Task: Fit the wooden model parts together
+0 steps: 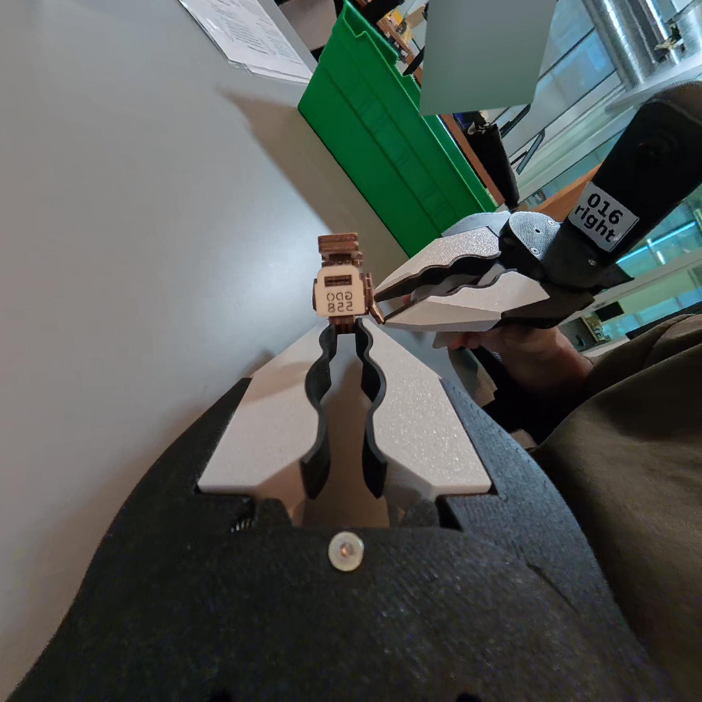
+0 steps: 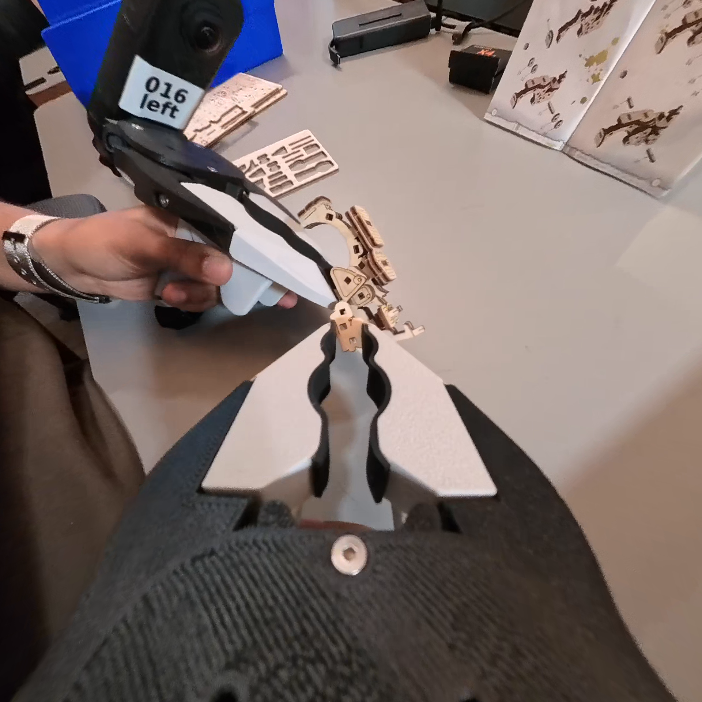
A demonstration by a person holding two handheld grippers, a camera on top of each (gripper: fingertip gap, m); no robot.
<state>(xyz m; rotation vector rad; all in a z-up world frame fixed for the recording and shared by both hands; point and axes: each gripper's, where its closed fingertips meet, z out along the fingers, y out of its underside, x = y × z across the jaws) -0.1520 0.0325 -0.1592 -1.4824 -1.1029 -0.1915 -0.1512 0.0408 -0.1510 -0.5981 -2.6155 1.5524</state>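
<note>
My left gripper [image 1: 345, 328] is shut on the bottom of a partly built wooden model [image 1: 340, 294] and holds it above the grey table [image 1: 114, 228]. In the right wrist view the left gripper [image 2: 329, 298] comes in from the left, and the model [image 2: 361, 258] shows a curved arm and stacked plates. My right gripper [image 2: 347, 334] is shut on a small pale wooden piece [image 2: 346, 328], whose top touches the model's lower end. In the left wrist view the right gripper [image 1: 380, 309] comes in from the right, with the small piece [image 1: 377, 312] at its tips against the model's right side.
A green bin [image 1: 380, 152] and papers [image 1: 247, 38] are at the table's far side. Wooden part sheets [image 2: 288, 167] and a stack of sheets [image 2: 235, 106] lie behind the model. A blue bin [image 2: 250, 38], a black box [image 2: 475, 68] and standing instruction sheets [image 2: 607, 95] lie farther back. Less than 4 cm separates the two grippers' tips.
</note>
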